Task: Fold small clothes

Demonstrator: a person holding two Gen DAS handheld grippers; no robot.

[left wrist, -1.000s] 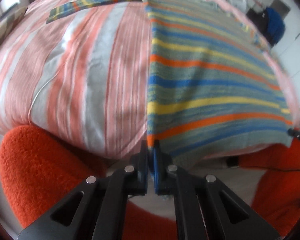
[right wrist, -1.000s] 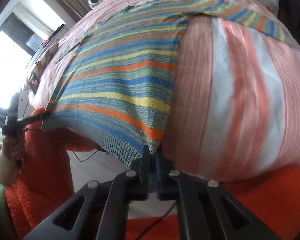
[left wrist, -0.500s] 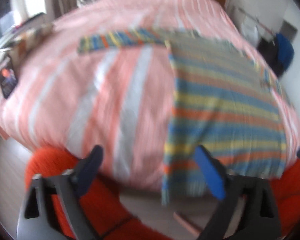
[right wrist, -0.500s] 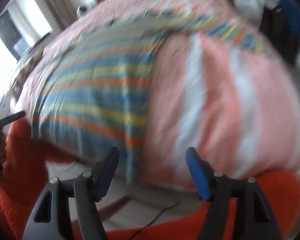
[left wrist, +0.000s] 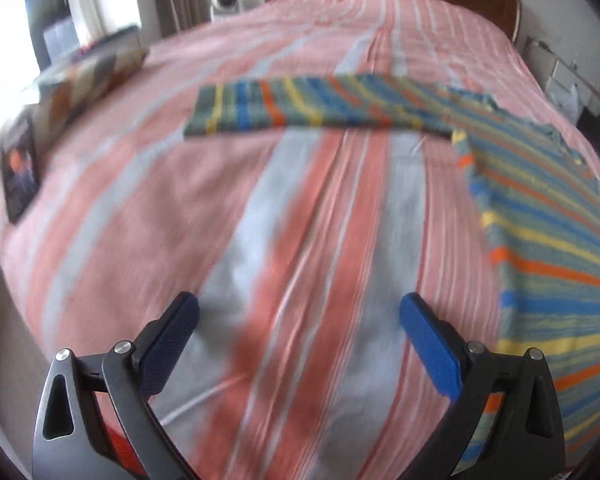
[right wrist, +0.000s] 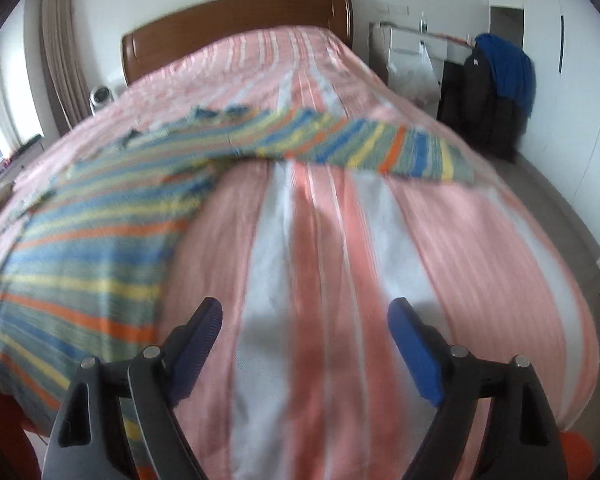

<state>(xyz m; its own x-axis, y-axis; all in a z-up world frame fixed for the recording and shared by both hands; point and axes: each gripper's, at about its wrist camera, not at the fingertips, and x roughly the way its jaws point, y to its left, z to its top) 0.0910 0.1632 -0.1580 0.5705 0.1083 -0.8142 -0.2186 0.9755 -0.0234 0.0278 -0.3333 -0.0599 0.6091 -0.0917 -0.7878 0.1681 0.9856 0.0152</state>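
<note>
While both claws are spreading wide and gripping nothing, the left claw [left wrist: 298, 312] and right claw [right wrist: 302, 316] are hovering over the bed [left wrist: 300, 220]; the striped sweater [right wrist: 84, 248] is lying at frame left.

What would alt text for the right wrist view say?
A striped knit sweater lies flat on a pink-striped bed, one sleeve stretched out sideways. The right hand-held gripper hovers open over the bedspread beside it, holding nothing.
</note>
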